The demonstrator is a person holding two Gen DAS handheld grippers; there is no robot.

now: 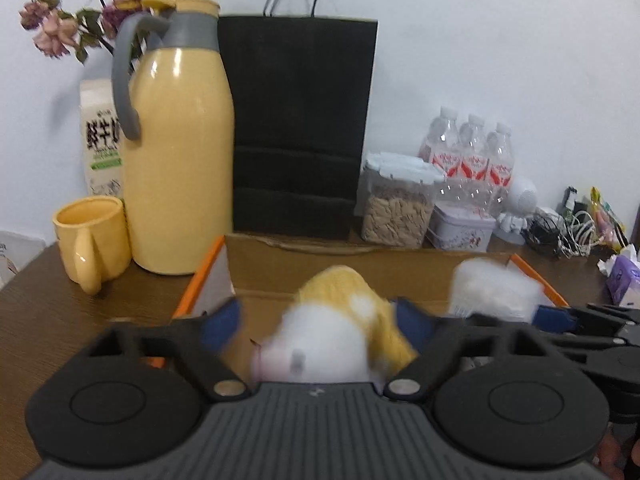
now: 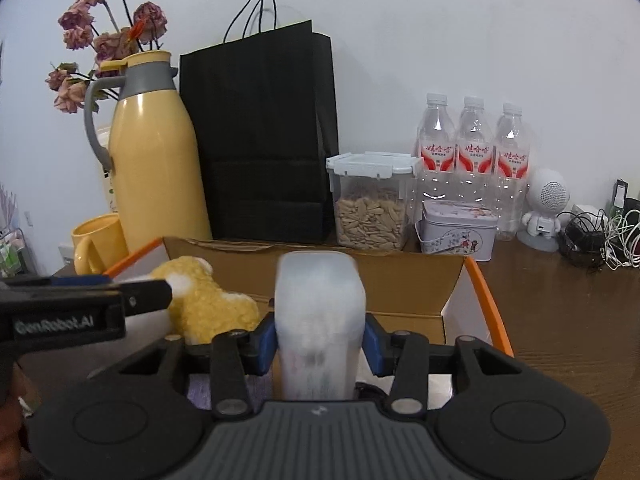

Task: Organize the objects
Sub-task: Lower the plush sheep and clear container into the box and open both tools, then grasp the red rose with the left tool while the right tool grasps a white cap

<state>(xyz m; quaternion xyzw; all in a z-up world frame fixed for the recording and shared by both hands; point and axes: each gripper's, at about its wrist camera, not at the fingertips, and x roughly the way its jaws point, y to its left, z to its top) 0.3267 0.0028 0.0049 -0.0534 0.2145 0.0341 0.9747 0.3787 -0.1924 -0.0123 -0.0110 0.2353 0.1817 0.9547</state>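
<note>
A yellow and white plush toy (image 1: 340,328) lies smeared between the wide-apart pads of my left gripper (image 1: 320,326), over an open cardboard box (image 1: 280,268) with orange edges. The left pad stands away from the toy. In the right wrist view the toy (image 2: 208,304) rests inside the box (image 2: 404,280), beside the left gripper's finger (image 2: 152,294). My right gripper (image 2: 320,344) has a white translucent packet (image 2: 320,312) upright between its blue pads. The packet is blurred, and the pads sit beside its sides without squeezing it.
Behind the box stand a yellow jug (image 1: 176,160), a yellow mug (image 1: 92,236), a black paper bag (image 1: 300,132), a seed jar (image 2: 372,204), a tin (image 2: 456,232) and three water bottles (image 2: 472,140). A white speaker (image 2: 544,208) and cables (image 2: 600,240) lie at the right.
</note>
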